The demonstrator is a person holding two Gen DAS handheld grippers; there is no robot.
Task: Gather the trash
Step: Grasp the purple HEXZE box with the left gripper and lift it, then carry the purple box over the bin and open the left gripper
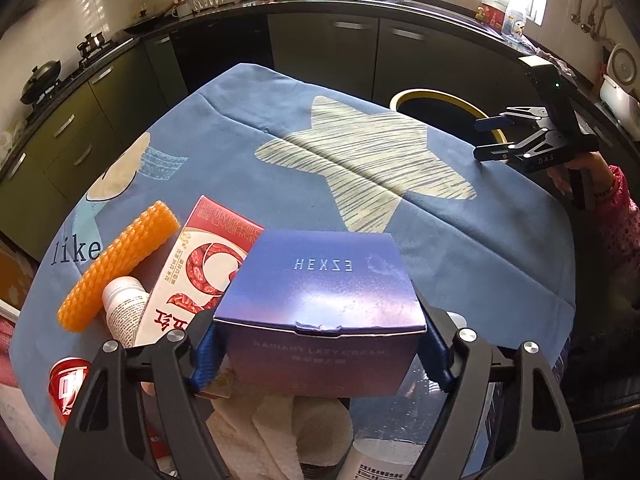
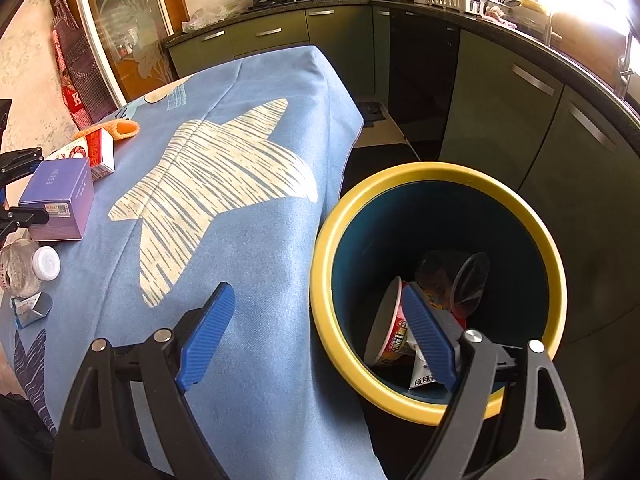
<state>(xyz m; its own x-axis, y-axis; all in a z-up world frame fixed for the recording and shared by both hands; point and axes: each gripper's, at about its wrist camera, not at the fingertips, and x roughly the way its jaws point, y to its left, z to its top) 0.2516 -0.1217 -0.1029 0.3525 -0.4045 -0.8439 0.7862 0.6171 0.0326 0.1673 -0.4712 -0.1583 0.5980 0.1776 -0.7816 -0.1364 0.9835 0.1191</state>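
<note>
- The left tool (image 1: pixel 320 354) had its two blue pads spread wide and pressed against the short sides of the purple box (image 1: pixel 320 292), so it appeared to have the box pinched; from the right wrist view the box (image 2: pixel 56 200) seemed to sit on or just above the cloth, and I could not tell which.
- The grip across the box's width looked deliberate: its flat card faces gave the pads square surfaces to bear on.
- The box's long axis ran from side to side between the pads, its printed lid facing up and the lettering reading away from the left tool.
- Around it on the bench (image 1: pixel 360 184) lay more trash: a red-and-white carton (image 1: pixel 200 264) touching the box's left side, an orange ridged piece (image 1: pixel 116 264) beside that, a small white bottle (image 1: pixel 124 304), a red can (image 1: pixel 66 386) and crumpled paper towel (image 1: pixel 280 428) nearer the tool.
- The right tool (image 2: pixel 316 332) stood wide open and held nothing, hovering over the bench edge and the rim of the yellow-rimmed bin (image 2: pixel 320 280), probably just emptied or waiting.
- The bin stood just beside the bench, well apart from the box, with a noodle cup (image 2: pixel 390 324) and a clear plastic cup (image 2: pixel 468 280) lying inside.
</note>
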